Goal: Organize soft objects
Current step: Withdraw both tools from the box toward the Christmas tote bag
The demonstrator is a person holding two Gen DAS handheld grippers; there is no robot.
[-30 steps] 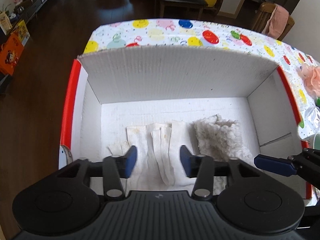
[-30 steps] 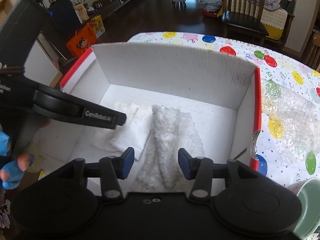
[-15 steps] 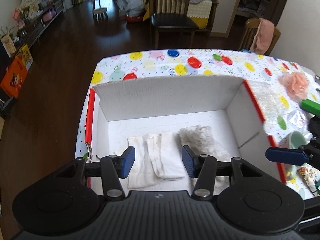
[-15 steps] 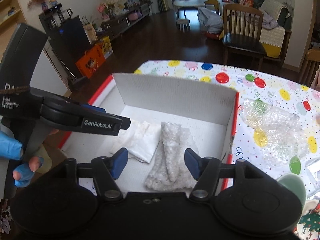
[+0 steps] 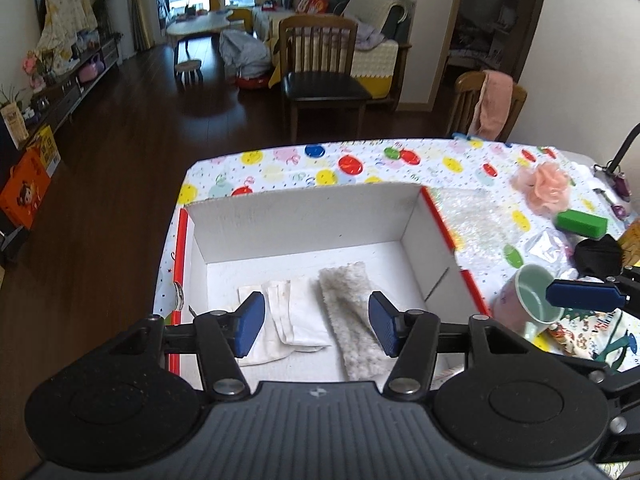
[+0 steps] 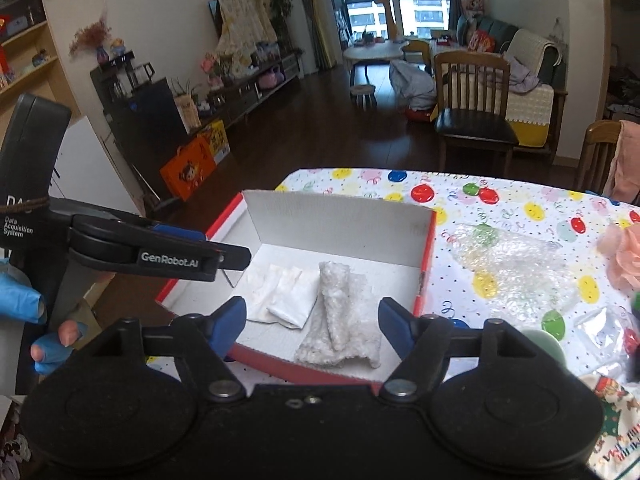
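- Both tools had drawn up and back from the box since the earlier frames, so the whole box and far more of the room showed in each wrist view.
- The desk, under a cloth printed with coloured balloons, carried the box near its left end.
- The box, white inside with red outer edges, stood open-topped; all places below are given relative to it.
- Inside the box, toward its right side, lay the fluffy white towel, folded lengthwise.
- Inside the box, just left of that towel and touching it, lay the smooth white cloth, folded flat on the floor of the box.
- Right of the box, on the desk, lay a sheet of bubble wrap, close against the red wall.
- Farther right of the box sat a pink mesh puff, a green block and a pale green cup lying tipped.
- The left tool hung above the near edge of the box, its blue pads apart and gripping nothing.
- The right tool hung over the near right corner of the box, pads likewise spread wide with nothing between them.
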